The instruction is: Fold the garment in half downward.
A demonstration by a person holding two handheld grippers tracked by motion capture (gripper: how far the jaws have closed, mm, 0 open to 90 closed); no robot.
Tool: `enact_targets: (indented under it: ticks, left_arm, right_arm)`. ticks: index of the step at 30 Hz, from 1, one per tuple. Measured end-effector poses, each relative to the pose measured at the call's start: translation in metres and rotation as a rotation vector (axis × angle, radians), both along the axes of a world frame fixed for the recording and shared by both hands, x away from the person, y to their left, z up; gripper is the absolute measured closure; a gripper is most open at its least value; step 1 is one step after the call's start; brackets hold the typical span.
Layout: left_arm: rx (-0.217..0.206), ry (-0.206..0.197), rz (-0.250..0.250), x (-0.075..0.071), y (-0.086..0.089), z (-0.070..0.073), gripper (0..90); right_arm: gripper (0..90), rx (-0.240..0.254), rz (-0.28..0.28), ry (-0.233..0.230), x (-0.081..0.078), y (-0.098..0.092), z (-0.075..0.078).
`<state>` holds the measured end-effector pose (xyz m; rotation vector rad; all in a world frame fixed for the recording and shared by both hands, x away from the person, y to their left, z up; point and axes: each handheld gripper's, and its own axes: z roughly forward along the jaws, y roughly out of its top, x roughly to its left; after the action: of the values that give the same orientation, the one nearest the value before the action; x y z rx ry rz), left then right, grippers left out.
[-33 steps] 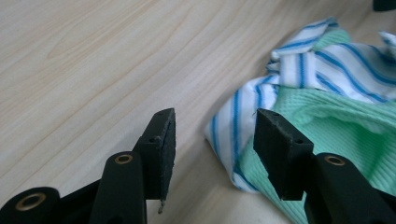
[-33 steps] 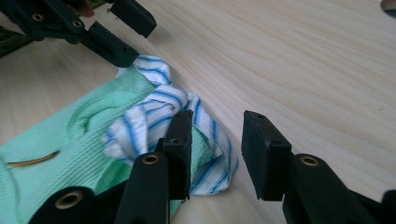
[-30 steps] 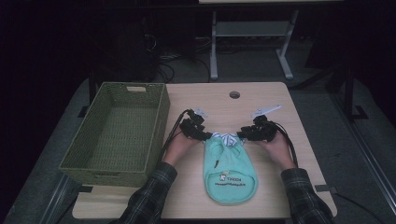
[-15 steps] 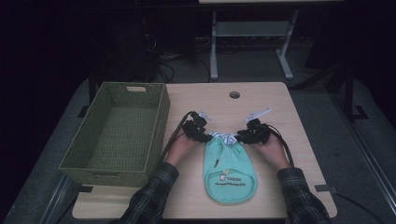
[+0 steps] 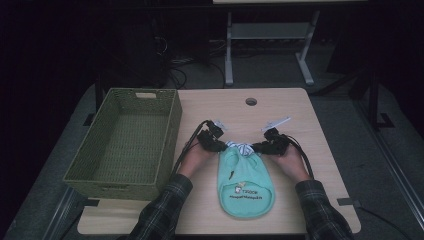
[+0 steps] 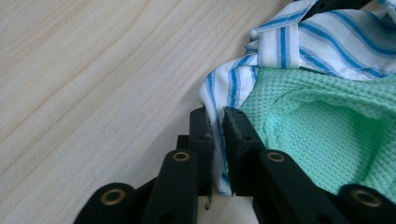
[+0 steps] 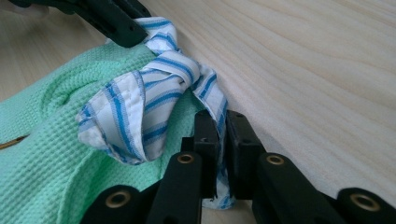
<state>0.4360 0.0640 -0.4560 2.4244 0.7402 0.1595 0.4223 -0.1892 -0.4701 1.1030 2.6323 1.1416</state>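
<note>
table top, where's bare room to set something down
Bare wood lies beyond the grippers up to the round hole, and right of the right gripper. The basket is empty. Crowded: the bib between both hands, by the left gripper.

One wooden table (image 5: pixel 300 130) in play, and on it one mint-green bib (image 5: pixel 245 187) with blue-striped trim, sitting at about six o'clock. One green woven basket (image 5: pixel 127 145) over at nine o'clock from the bib. Two grippers on the scene: the left gripper (image 5: pixel 218 146) at eleven o'clock of the bib, the right gripper (image 5: pixel 261 147) at one o'clock. Two hands, two plaid sleeves coming up from the bottom. One round hole (image 5: pixel 251 101) in the tabletop at twelve o'clock, and one grey metal frame (image 5: pixel 267 35) on the floor beyond.
</note>
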Motion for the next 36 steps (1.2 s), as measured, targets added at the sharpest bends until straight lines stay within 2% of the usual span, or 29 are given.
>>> enact_targets:
  ticks: [8, 11, 16, 22, 30, 36]
  left_arm:
    - [0.045, -0.031, 0.012, -0.002, -0.002, 0.004, 85.9]
    - [0.016, -0.031, 0.022, -0.002, 0.000, 0.011, 86.0]
    - [0.005, -0.087, 0.025, -0.005, -0.001, 0.027, 86.0]
    - [0.002, -0.129, 0.014, -0.009, -0.003, 0.041, 86.2]
    - [-0.030, -0.195, 0.010, -0.016, -0.004, 0.064, 86.1]
    - [-0.082, -0.239, 0.005, -0.022, -0.002, 0.081, 86.0]
  right_arm:
    - [86.7, -0.061, -0.007, -0.036, -0.002, 0.003, 0.005]
    - [86.8, -0.060, -0.010, -0.026, -0.001, -0.001, 0.010]
    - [86.8, -0.064, -0.012, -0.066, 0.001, -0.003, 0.027]
    - [86.9, -0.028, -0.027, -0.071, -0.003, -0.009, 0.037]
    - [86.8, -0.028, -0.028, -0.145, -0.009, -0.012, 0.058]
    - [86.5, 0.011, -0.039, -0.198, -0.013, -0.015, 0.073]
